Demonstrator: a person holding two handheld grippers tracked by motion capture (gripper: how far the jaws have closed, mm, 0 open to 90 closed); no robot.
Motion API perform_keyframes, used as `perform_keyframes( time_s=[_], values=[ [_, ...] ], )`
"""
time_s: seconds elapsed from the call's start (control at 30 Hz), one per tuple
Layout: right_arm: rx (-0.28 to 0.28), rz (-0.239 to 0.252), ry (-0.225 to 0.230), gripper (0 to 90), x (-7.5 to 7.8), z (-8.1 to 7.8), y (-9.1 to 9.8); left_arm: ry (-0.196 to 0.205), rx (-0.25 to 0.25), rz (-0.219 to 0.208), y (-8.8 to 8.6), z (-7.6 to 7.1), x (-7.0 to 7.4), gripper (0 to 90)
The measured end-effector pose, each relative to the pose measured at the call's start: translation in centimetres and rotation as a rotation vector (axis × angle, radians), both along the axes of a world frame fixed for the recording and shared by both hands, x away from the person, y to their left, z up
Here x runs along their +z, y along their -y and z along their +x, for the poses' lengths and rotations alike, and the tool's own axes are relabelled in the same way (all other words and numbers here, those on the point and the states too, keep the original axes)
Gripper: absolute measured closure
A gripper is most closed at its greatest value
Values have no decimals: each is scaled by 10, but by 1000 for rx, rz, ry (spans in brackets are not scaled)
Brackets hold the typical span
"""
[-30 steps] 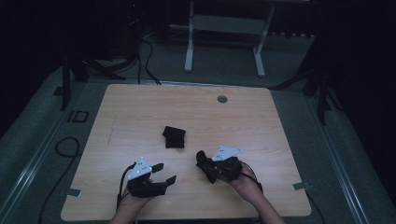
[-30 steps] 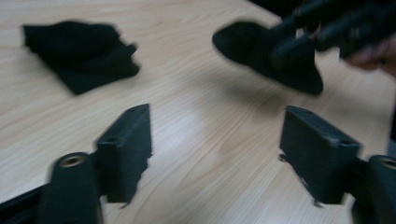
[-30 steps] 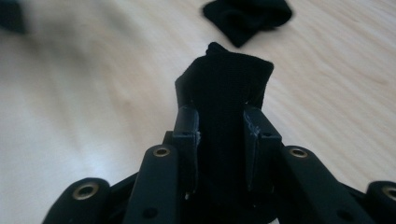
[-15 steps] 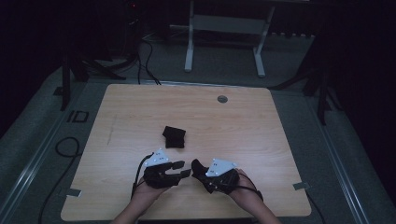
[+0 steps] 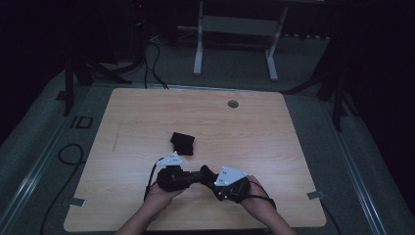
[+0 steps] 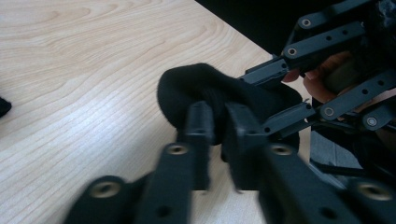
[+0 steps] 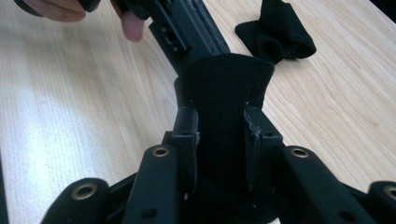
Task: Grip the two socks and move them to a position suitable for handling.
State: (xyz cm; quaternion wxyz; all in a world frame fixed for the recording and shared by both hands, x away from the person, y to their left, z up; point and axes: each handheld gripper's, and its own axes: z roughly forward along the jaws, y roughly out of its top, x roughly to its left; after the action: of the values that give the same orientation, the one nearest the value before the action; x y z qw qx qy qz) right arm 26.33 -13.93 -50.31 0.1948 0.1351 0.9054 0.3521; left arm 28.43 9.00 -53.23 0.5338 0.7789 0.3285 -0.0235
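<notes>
So there's a light wood table, and near the middle of its front edge both hands have their grippers pointed at each other. The right gripper has its jaws part open with a black sock stretched between them, gripped. The left gripper meets it nose to nose, jaws nearly closed and pinching the sock's other end. A second black sock lies flat just behind them, toward the table's centre. Tiny grey grommet sits near the back edge.
</notes>
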Motion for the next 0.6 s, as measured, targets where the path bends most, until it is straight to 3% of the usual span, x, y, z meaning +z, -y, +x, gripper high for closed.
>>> perform_keyframes(
  time_s=[0.13, 0.27, 0.57, 0.6],
  values=[
    [5, 9, -1, 687, -1, 0, 2, 34, 20, 48, 1, -6, 5, 875],
    [0, 50, -21, 680, -1, 1, 8, 53, 29, 86, 0, -11, 8, 880],
    [13, 102, -64, 678, 2, 2, 16, 49, 30, 122, -5, -15, 5, 883],
    [14, 106, -71, 679, 3, 2, 17, 51, 38, 145, -6, -16, 4, 884]
  ],
)
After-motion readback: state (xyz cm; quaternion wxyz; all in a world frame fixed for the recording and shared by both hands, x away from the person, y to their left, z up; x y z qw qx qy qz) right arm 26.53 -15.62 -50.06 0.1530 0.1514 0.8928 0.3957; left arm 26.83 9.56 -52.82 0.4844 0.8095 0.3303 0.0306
